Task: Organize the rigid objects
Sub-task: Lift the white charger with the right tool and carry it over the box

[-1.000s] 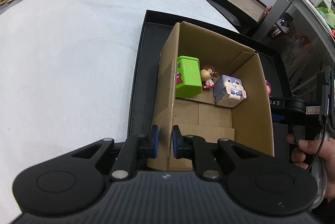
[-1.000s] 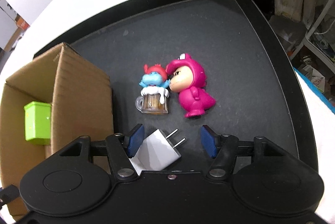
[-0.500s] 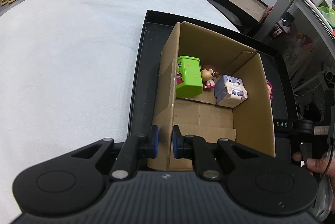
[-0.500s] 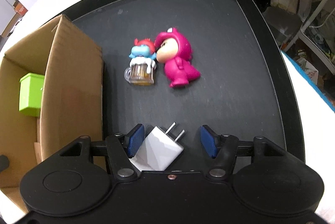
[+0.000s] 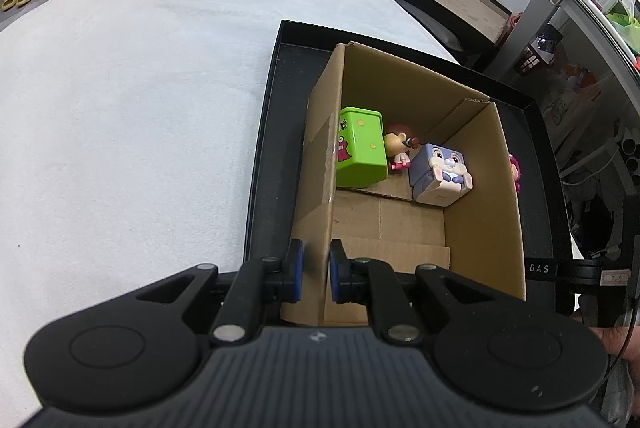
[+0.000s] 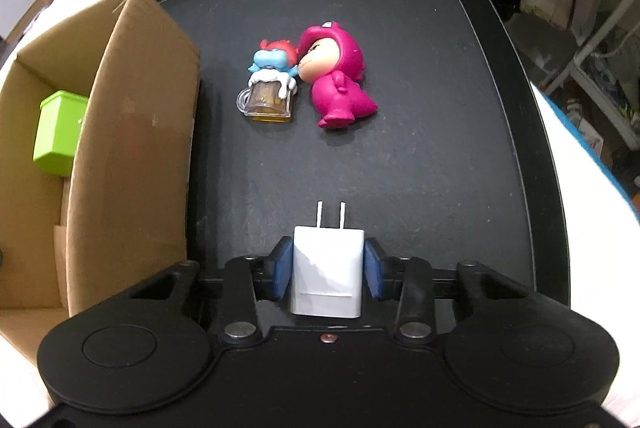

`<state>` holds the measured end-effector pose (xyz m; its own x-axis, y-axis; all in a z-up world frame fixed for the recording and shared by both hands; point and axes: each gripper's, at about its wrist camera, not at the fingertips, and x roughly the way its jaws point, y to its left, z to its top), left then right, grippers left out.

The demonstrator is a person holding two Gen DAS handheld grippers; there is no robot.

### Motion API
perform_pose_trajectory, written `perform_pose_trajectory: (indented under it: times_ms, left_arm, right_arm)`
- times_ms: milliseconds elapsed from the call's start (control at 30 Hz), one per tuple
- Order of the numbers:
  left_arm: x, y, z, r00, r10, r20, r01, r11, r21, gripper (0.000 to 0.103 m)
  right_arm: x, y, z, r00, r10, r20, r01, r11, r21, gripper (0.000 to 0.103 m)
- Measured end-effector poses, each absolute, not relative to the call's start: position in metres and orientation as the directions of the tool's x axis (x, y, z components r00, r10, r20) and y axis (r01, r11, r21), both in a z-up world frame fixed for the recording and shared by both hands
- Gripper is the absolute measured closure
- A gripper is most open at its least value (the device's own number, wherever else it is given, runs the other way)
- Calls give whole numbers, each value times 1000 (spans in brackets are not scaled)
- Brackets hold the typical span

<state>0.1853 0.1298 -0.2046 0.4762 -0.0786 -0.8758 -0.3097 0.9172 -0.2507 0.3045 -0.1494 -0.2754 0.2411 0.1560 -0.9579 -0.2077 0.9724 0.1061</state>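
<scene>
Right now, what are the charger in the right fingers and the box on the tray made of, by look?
White charger: looks like hard glossy plastic, smooth with soft reflections; its two prongs look like bare metal. Cardboard box: brown corrugated cardboard, matte, with creased flaps and raw cut edges. Black tray: dark matte, faintly speckled surface; material unclear.

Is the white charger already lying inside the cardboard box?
No, the white charger sits between the right gripper's pads over the black tray, outside the cardboard box.

One short word can be read
White letters "DAS" stand on a black bar (image 5: 540, 268) at the right, just past the cardboard box (image 5: 492, 212); print on the green box (image 5: 362, 152) is illegible.
</scene>
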Motion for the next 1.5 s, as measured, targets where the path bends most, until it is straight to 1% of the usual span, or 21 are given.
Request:
perform_pose_trajectory:
  times_ms: [167,500,900,1233,1500]
  left_arm:
    - [186,130,-204,477,-77,-876,-310,917,-250,91]
    - [186,129,-204,476,-69,-877,-312,919,-242,91]
    - [186,128,-204,476,-68,-877,-313,919,-241,91]
    - [186,129,-205,478,-72,-875,-312,917,-246,91]
    - [186,130,-205,479,-76,-875,-312,916,-250,91]
  right_arm:
    - [304,-153,-268,263,174,-949,-207,971,120,67]
    - [301,-149,-224,353,216,-910,-242,961,134,67]
    - [302,-137,-173,428,304,-851,-295,937,186,67]
    - [298,-110,-149,436,382,-815,-358,904,232,67]
    - [295,-79,-146,413,426,-805,-404,878,257,67]
